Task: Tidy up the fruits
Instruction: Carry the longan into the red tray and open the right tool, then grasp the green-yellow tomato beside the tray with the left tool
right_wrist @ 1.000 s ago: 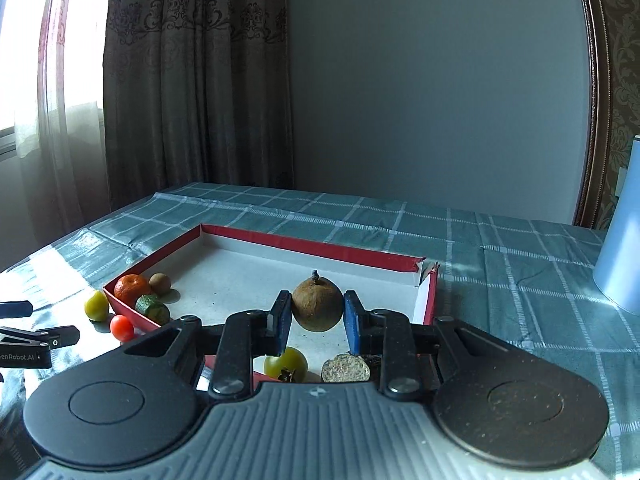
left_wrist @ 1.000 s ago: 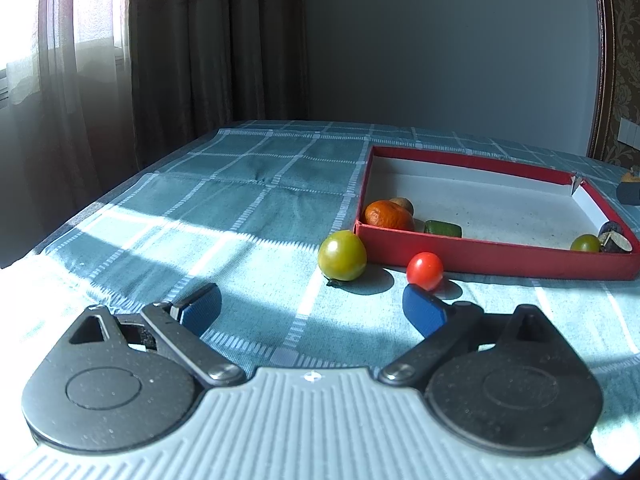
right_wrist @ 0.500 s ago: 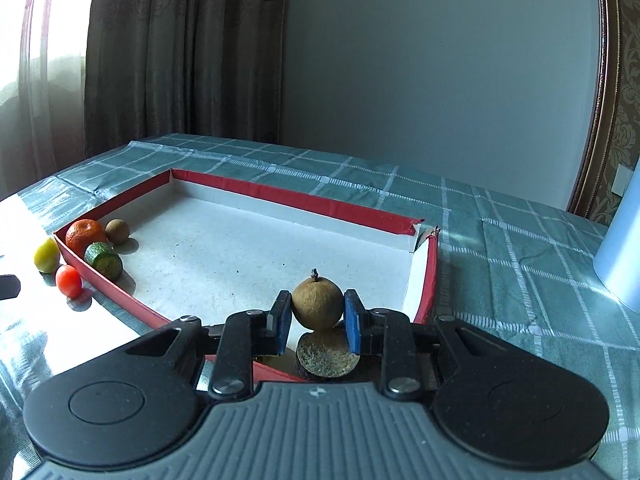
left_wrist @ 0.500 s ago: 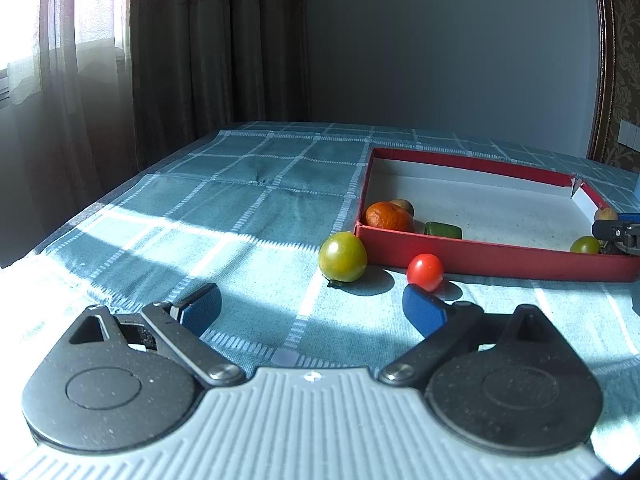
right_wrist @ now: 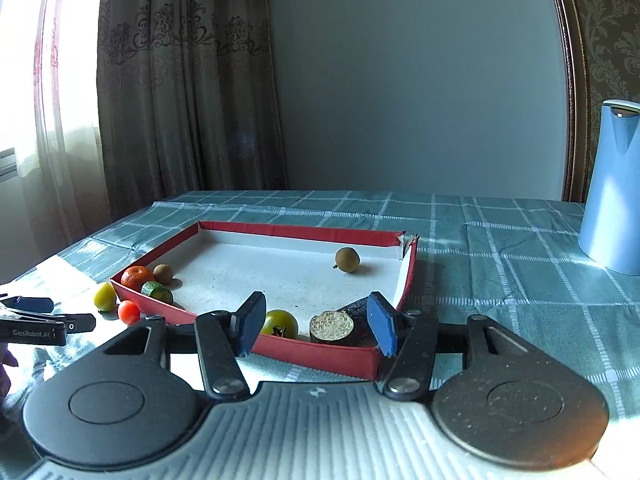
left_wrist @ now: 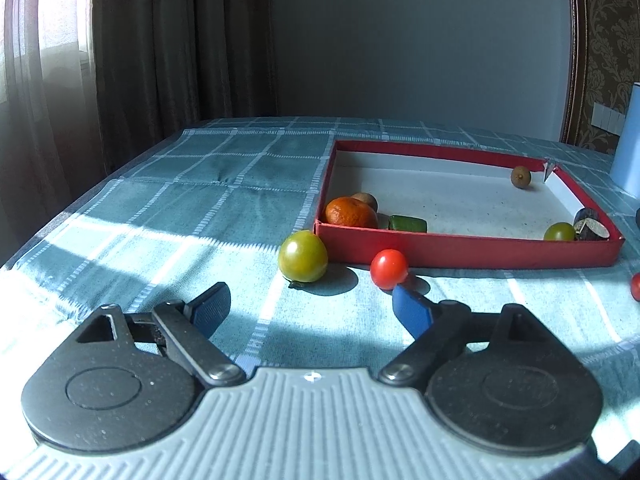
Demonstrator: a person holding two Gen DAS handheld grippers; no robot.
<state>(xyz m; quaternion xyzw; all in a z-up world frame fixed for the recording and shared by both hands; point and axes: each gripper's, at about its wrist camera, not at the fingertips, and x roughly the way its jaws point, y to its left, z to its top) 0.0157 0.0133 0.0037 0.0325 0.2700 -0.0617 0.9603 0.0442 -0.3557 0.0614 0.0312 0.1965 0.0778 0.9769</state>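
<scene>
Fruit sorting at red tray (right_wrist: 312, 354), both of your grippers empty.

Your right gripper (right_wrist: 316, 326) hangs over the tray's near wall, jaws opening with nothing between them; the brown round fruit (right_wrist: 347, 259) sits free on the tray floor by the far corner. Inside the near wall lie a green tomato (right_wrist: 281, 322) and a dark cut piece (right_wrist: 332, 328); at the tray's left end sit an orange (right_wrist: 137, 277), a small brown fruit (right_wrist: 163, 273) and a green chunk (right_wrist: 157, 292). Your left gripper (left_wrist: 312, 308) is low over the checked tablecloth (left_wrist: 200, 200) outside that left end, jaws wide but closing on nothing. A yellow-green tomato (left_wrist: 303, 256) and a red cherry tomato (left_wrist: 389, 269) lie just outside the tray wall, the red one close to your blue pad (left_wrist: 412, 314).
</scene>
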